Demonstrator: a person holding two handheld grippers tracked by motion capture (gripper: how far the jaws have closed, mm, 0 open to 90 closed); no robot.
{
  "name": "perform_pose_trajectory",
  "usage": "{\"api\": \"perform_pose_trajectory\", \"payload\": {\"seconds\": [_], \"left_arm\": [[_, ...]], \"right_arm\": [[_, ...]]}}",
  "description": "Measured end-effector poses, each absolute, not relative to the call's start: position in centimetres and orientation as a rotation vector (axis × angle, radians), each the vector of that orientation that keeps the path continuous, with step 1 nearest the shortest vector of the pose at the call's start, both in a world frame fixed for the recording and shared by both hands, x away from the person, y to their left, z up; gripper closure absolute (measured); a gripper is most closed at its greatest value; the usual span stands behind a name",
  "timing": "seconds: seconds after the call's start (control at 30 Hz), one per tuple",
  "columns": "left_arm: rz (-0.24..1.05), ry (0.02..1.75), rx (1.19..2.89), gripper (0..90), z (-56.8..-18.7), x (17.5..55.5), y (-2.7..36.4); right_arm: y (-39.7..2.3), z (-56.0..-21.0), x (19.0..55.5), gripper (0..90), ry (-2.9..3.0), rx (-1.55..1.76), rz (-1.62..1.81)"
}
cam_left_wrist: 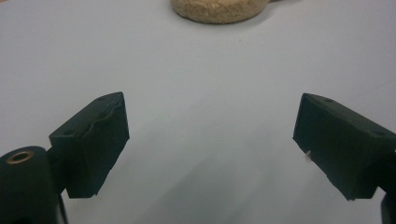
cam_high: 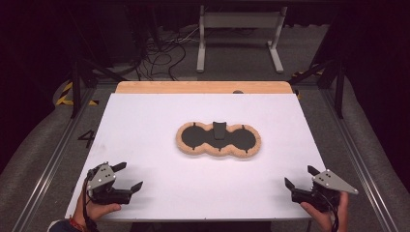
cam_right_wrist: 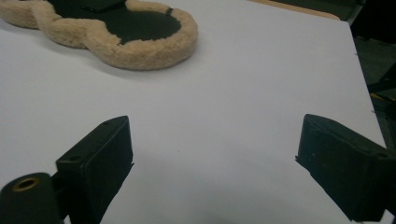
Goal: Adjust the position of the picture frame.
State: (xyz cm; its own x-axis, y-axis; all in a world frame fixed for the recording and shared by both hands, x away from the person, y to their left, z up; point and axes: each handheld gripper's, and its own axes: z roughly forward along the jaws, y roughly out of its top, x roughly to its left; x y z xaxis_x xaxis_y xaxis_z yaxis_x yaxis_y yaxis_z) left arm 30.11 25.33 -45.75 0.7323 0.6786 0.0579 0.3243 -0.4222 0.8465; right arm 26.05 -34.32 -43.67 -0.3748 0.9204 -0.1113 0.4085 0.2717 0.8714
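While tools gape, fleece pad (cam_high: 218, 139) lies well ahead.

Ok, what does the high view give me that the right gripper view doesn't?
High view alone: both open hand-held grippers, left and right, the white metal stand and the floor cables beyond the table.
Right gripper view alone: the tan fleece rim's woolly texture up close.
Shared: the tan fleece-edged, black-centred three-lobed pad, untouched on the white tabletop.
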Motion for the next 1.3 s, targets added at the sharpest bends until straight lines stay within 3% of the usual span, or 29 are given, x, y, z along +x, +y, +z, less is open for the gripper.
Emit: {"api": "perform_pose_trajectory", "payload": {"seconds": [0.4, 0.47, 0.5, 0.53, 0.6, 0.7, 0.83, 0.93, 1.1, 1.3], "left_arm": [[0.52, 0.719, 2.0, 17.0, -45.0, 29.6, 25.0], [0.51, 0.715, 1.983, 21.0, -44.5, 30.0, 25.1], [0.503, 0.726, 1.989, 25.0, -44.0, 30.5, 25.1], [0.496, 0.721, 1.992, 30.5, -43.5, 31.0, 25.0], [0.492, 0.707, 1.972, 39.1, -42.4, 32.2, 24.9], [0.486, 0.691, 1.938, 55.3, -41.0, 34.8, 24.2], [0.489, 0.668, 1.952, 70.6, -40.2, 37.0, 22.8], [0.456, 0.63, 2.015, 78.1, -39.9, 39.8, 20.6], [0.396, 0.623, 2.039, 87.3, -39.3, 43.0, 17.7], [0.388, 0.623, 2.087, 86.8, -39.2, 45.9, 15.3]], "right_arm": [[-32.3, -44.2, 26.6, 10.5, 2.029, 1.144, 0.988], [-32.2, -44.2, 26.6, 19.1, 2.026, 1.148, 0.992], [-32.3, -44.1, 26.5, 36.2, 2.045, 1.152, 1.015], [-32.6, -44.0, 26.4, 43.8, 2.08, 1.141, 1.081], [-32.4, -43.9, 26.5, 42.2, 2.069, 1.166, 1.081], [-31.8, -43.8, 27.0, 47.4, 2.078, 1.161, 1.069], [-30.9, -43.7, 27.6, 56.8, 2.111, 1.127, 1.053], [-29.9, -43.7, 28.6, 69.7, 2.152, 1.098, 1.065], [-28.8, -43.4, 31.0, 85.5, 2.166, 1.104, 1.094], [-27.5, -43.1, 33.2, 90.0, 2.174, 1.108, 1.11]]}}
